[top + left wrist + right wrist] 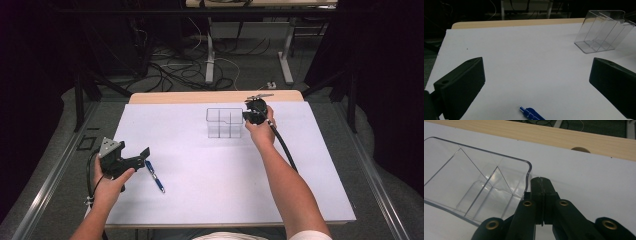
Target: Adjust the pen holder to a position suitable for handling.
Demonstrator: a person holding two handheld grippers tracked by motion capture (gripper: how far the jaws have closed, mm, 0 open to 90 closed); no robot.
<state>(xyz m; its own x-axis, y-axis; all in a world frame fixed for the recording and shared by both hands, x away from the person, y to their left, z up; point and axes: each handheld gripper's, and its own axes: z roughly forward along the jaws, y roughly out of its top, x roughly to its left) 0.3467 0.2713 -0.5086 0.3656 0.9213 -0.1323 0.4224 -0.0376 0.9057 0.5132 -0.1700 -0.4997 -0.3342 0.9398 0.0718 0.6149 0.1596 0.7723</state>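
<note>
A clear plastic organizer (224,122) with several compartments stands upright at the back middle of the white sheet; it also appears at the upper right in the left gripper view (602,32). My right gripper (248,116) sits at its right side, jaws shut together just outside the organizer's rounded rim (528,168), with nothing seen between them (540,180). A blue pen (155,176) lies on the sheet at the front left. My left gripper (143,159) hovers just left of it, open wide, and the pen's end (531,114) lies low between the jaws (536,82).
The white sheet (210,195) covers a wooden table whose bare far edge (200,96) has a round hole (580,149). Beyond it are table legs and cables on the floor (210,65). A metal rail (45,185) runs along the left side.
</note>
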